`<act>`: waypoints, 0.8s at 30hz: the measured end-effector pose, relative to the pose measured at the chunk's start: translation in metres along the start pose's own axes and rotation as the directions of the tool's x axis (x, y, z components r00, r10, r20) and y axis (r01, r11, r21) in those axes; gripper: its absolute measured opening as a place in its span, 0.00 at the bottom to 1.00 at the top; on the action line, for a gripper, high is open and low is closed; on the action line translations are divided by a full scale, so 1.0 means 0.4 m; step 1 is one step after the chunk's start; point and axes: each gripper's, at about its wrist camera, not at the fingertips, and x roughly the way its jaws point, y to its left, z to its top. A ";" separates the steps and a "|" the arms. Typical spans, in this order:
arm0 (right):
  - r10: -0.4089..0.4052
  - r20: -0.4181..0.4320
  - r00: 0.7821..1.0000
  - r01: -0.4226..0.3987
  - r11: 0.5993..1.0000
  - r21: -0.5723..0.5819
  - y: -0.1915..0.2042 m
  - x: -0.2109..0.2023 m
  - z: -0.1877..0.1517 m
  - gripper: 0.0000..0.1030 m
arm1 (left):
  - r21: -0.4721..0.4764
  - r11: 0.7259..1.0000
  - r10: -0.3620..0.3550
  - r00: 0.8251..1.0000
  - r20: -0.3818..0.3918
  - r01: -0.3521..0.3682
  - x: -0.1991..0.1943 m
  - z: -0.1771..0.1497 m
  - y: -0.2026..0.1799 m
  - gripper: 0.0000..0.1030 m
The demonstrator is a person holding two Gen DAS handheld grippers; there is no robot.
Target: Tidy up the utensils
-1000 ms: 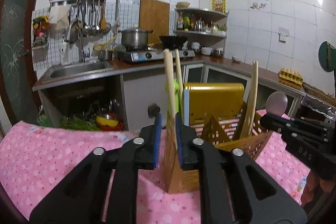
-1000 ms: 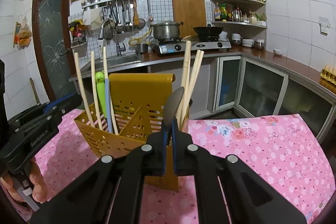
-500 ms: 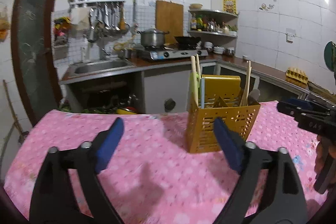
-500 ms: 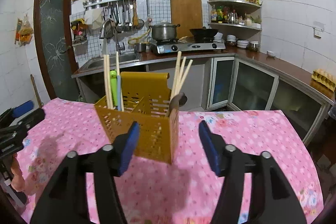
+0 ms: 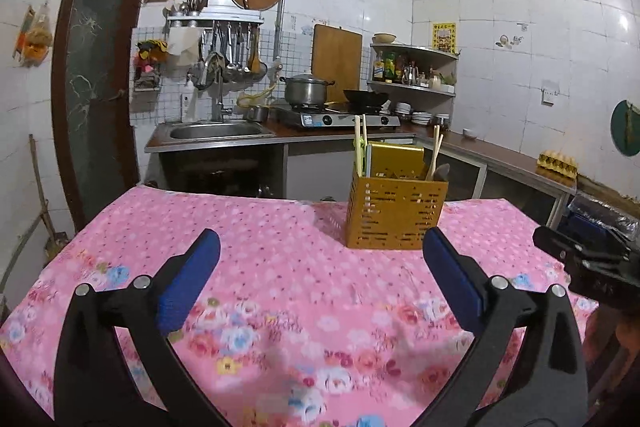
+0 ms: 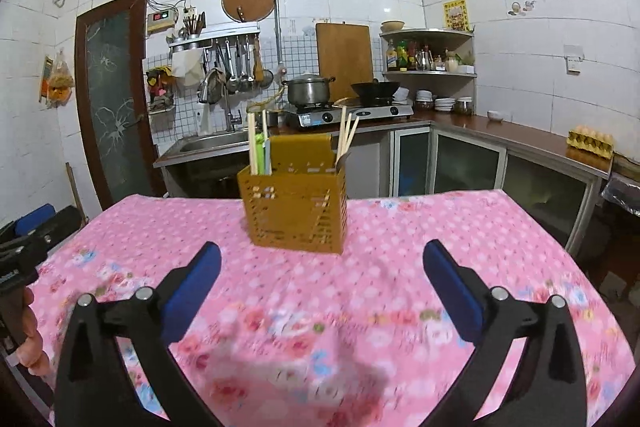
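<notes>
On the tabletop (image 5: 256,239), under a pink flowered cloth, the only task item standing is the yellow utensil holder (image 5: 394,213), seen from both wrist views; it serves as landmark for all notes below

Left gripper (image 5: 320,271): fingers spread wide, nothing between them, hanging well short of the holder on its near-left side. Right gripper (image 6: 320,275): fingers likewise wide and empty, also well short of the holder, on its near-right side. Each gripper shows at the edge of the other's view

Holder contents, largest group first: pale chopsticks (image 6: 253,143) with a green handle (image 6: 261,153) and a light blue one in the left compartment; a second bunch of chopsticks (image 6: 347,137) leaning in the right compartment; a dark spoon-like bowl (image 5: 441,171) at the right rim, too small to identify surely. Tall solid panel at the holder's back

No loose utensil visible on the cloth around the holder in either view

Judgement: sorting appears done or nearly so; step in hand looks like standing clear after a placement. Next move, if any, calls for finding a remaining utensil outside these views, or tidying the leaning bunch; that needs a narrow, top-down pinch so the light holder is not tipped
</notes>
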 end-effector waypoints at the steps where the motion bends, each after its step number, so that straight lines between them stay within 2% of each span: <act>1: -0.005 0.003 1.000 0.005 1.000 -0.002 0.009 -0.014 -0.018 0.96 | 0.004 1.000 0.012 1.000 0.001 -0.012 -0.008 -0.010 -0.003 0.95; 8: -0.014 0.035 0.999 0.016 0.999 -0.038 0.044 -0.047 -0.114 0.96 | 0.009 0.999 0.043 0.999 0.025 -0.043 -0.041 -0.098 -0.008 0.95; 12: -0.030 0.055 0.998 0.030 1.000 -0.003 0.037 -0.057 -0.128 0.96 | 0.020 0.998 0.051 0.999 0.011 -0.051 -0.029 -0.126 -0.012 0.95; 18: -0.056 0.068 0.996 0.057 0.998 -0.004 0.031 -0.067 -0.144 0.96 | 0.070 0.996 0.056 0.998 0.021 -0.058 -0.023 -0.166 -0.028 0.95; 21: -0.087 0.112 0.990 0.089 0.996 -0.009 0.033 -0.078 -0.158 0.96 | 0.074 0.996 0.044 0.999 0.021 -0.046 -0.024 -0.174 -0.029 0.95; 24: -0.086 0.108 0.990 0.090 0.995 -0.032 0.045 -0.076 -0.166 0.96 | 0.071 0.996 0.043 0.999 0.021 -0.045 -0.023 -0.180 -0.025 0.95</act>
